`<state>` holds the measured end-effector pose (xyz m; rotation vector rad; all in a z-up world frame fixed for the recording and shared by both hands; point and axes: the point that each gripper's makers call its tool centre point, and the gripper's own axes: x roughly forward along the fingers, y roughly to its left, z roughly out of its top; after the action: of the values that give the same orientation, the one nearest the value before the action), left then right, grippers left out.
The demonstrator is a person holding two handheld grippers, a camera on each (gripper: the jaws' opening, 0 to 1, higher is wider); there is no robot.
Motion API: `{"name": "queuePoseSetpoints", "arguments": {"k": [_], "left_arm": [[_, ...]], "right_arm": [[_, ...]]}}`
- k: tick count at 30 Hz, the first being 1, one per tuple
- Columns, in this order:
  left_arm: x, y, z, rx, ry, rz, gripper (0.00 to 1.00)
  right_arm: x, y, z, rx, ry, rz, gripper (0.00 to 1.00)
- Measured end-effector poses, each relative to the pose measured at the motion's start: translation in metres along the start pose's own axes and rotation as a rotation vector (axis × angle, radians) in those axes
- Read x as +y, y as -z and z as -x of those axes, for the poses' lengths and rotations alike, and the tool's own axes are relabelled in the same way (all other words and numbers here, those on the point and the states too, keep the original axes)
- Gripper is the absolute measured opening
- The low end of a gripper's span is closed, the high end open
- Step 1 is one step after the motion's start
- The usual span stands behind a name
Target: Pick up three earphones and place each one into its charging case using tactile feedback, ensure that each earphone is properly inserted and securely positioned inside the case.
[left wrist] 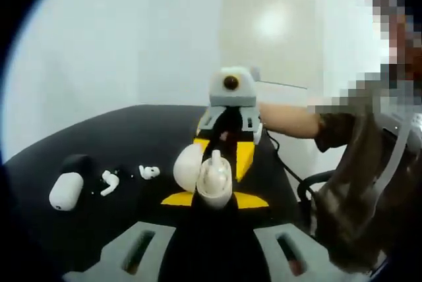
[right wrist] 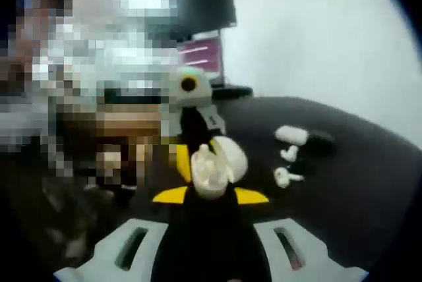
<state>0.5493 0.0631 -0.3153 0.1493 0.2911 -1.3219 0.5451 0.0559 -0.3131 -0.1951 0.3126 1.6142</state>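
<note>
An open white charging case [left wrist: 215, 190] [right wrist: 210, 182] is held above the black table [left wrist: 132, 130], its lid [left wrist: 188, 167] tipped back. My left gripper [left wrist: 216, 200] is shut on the case from below. An earphone [left wrist: 215, 160] [right wrist: 205, 157] stands in the case's mouth, with my right gripper [right wrist: 211, 195] shut on it. The right gripper [left wrist: 224, 149] comes in from the far side, facing my left one [right wrist: 192, 130]. Two loose earphones [left wrist: 109, 182] [left wrist: 150, 172] lie on the table to the left, and appear again [right wrist: 288, 153] [right wrist: 285, 176] in the right gripper view.
A closed white case [left wrist: 66, 191] [right wrist: 291, 135] lies beside a black case [left wrist: 79, 163] [right wrist: 321, 140] near the loose earphones. A person's arm [left wrist: 290, 120] reaches in from the right. A cable [left wrist: 285, 167] hangs off the table edge. Monitors [right wrist: 206, 5] stand behind the table.
</note>
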Motion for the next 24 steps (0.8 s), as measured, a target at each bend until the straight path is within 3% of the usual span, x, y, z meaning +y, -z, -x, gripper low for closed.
{"name": "queuePoseSetpoints", "arguments": {"k": [4,10,16,24], "left_arm": [[-0.001,0.001,-0.001,0.004,-0.004,-0.012,0.17],[-0.002,0.002,-0.001,0.008,0.003,-0.026,0.18],[0.001,-0.009,0.006,-0.057,-0.015,-0.044,0.24],[-0.001,-0.016,0.008,-0.097,-0.049,-0.133,0.25]], "right_arm": [[-0.006,-0.004,-0.002,-0.033,0.002,-0.059,0.22],[-0.002,-0.002,0.0,-0.051,0.0,-0.04,0.21],[0.002,-0.001,-0.001,-0.049,-0.001,-0.045,0.21],[0.001,-0.001,-0.006,-0.031,-0.022,-0.138,0.21]]}}
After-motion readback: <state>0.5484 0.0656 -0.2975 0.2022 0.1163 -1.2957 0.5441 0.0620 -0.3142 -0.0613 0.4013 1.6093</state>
